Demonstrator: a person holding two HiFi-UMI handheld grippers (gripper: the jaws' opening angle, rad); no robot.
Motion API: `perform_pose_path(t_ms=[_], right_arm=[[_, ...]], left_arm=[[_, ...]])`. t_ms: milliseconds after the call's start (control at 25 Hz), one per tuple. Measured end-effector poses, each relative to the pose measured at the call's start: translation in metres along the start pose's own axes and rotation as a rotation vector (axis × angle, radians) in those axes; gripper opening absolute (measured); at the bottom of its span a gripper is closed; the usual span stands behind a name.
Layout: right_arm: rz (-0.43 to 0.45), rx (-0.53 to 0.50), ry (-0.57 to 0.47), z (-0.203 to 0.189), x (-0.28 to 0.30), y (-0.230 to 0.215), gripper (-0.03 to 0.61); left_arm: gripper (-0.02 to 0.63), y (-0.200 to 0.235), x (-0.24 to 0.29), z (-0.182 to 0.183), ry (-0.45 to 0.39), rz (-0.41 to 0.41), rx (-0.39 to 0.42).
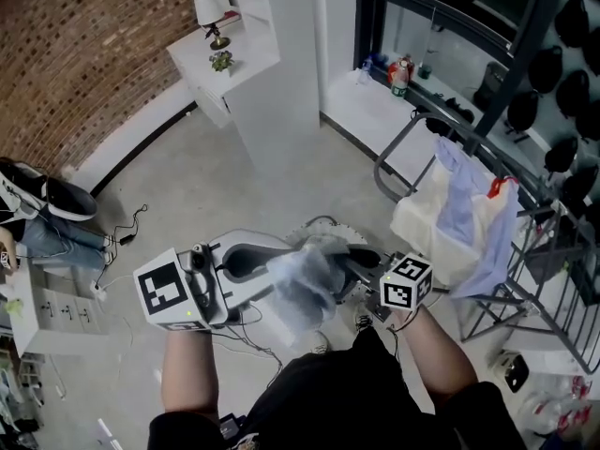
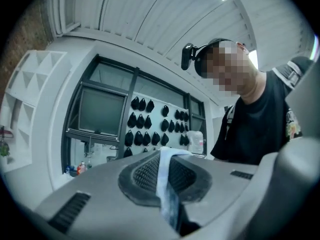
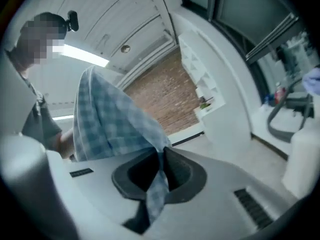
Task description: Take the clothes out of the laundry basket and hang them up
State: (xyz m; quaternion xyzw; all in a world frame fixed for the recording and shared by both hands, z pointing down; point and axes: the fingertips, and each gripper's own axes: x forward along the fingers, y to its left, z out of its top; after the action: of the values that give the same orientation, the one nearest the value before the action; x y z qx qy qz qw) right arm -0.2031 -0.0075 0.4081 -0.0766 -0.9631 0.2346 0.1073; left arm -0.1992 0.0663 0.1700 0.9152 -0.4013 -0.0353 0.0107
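Now, left gripper point(image 2: 167, 186) jaws pinched shut on the blue checked garment point(image 3: 110, 119), right gripper point(image 3: 159, 176) jaws clamped on another fold, cloth bunched between them above the floor point(image 1: 187, 186), near the drying rack point(image 1: 394, 145).

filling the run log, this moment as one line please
left gripper: shut on checked garment | right gripper: shut on checked garment | checked garment: held between both, not yet on rack

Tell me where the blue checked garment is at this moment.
In the head view, the blue checked garment is low at centre, held between the left tool and the right tool, both shut on it; the hung clothes are further right.
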Motion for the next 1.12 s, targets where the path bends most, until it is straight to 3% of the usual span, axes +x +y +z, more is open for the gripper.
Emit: perform_pose_path(t_ms=[80,200,400,720,920,1120], right_arm=[[-0.117,-0.016,-0.057,0.018,-0.021,-0.020,0.025],[-0.217,-0.051,-0.123,0.045,-0.048,-0.030,0.025],[-0.351,-0.127,-0.201,0.086,-0.088,-0.028,0.025],[-0.510,-0.201,-0.314,0.140,-0.152,0.006,0.025],[-0.615,-0.218,-0.374,0.150,-0.203,0.021,0.025],[-0.711,-0.240,-0.428,0.157,-0.262,0.040,0.024]], left_arm=[[0.015,0.009,-0.010,-0.007,0.008,0.051,-0.005],[0.015,0.019,-0.021,-0.016,0.016,0.108,-0.012],[0.015,0.034,-0.027,-0.023,0.039,0.189,0.008],[0.015,0.051,-0.011,-0.019,-0.013,0.246,0.004],[0.015,0.048,0.022,-0.020,0.007,0.224,0.048],[0.017,0.026,0.064,-0.022,0.009,0.135,0.063]])
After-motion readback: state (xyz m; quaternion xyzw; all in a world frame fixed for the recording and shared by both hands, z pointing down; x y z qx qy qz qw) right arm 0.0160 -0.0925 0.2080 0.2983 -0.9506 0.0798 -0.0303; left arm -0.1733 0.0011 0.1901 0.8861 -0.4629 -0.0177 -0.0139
